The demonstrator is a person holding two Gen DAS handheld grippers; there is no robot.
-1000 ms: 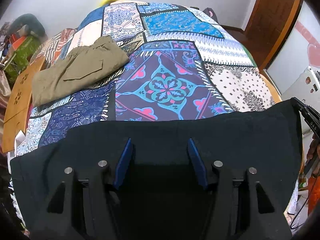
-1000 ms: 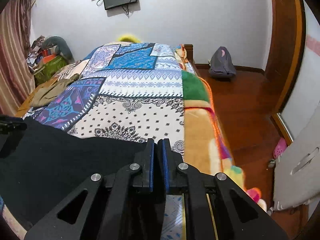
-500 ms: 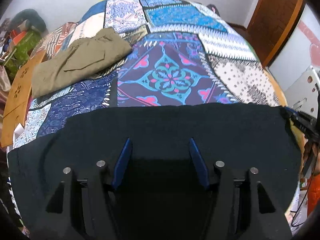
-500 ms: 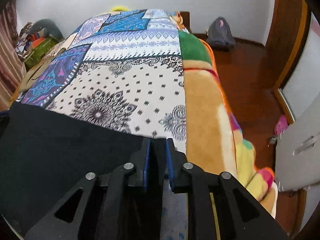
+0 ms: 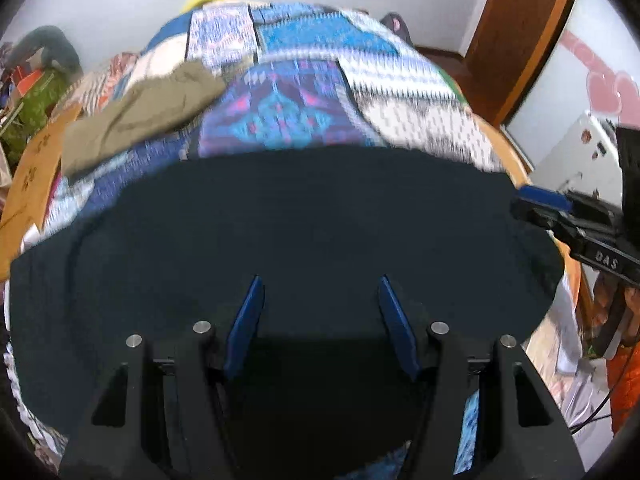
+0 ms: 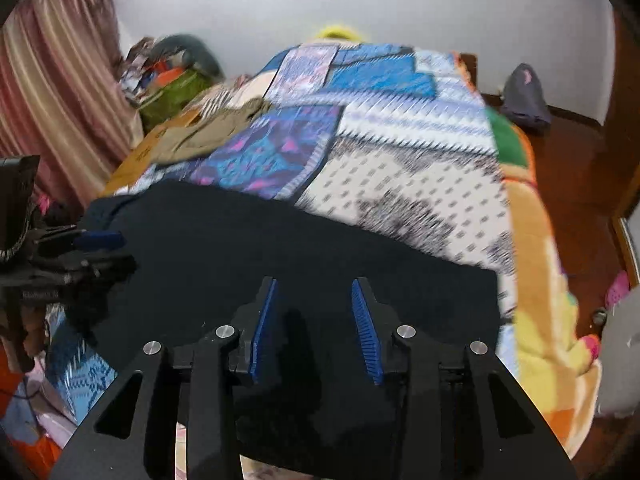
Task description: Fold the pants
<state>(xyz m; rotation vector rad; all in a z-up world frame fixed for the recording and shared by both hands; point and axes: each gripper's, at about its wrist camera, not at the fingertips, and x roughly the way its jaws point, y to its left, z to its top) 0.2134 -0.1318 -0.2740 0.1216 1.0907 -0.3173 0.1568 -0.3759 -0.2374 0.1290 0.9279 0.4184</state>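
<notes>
Black pants [image 5: 304, 232] lie spread flat across the near end of the bed; they also show in the right wrist view [image 6: 280, 248]. My left gripper [image 5: 320, 292] is open, its blue pads apart just above the dark cloth, holding nothing. My right gripper [image 6: 314, 296] is open above the right part of the pants, holding nothing. The right gripper shows at the right edge of the left wrist view [image 5: 560, 208]. The left gripper shows at the left edge of the right wrist view [image 6: 80, 248].
A patchwork bedspread [image 5: 288, 112] covers the bed. Folded olive pants [image 5: 148, 112] lie on its far left, also in the right wrist view [image 6: 204, 132]. Clutter and a curtain [image 6: 60, 100] stand left. A wooden floor with a grey bag [image 6: 524, 96] lies right.
My right gripper has let go of the pants and opened. The black pants have moved farther onto the bed and settled flat. Both cameras have tilted up.
</notes>
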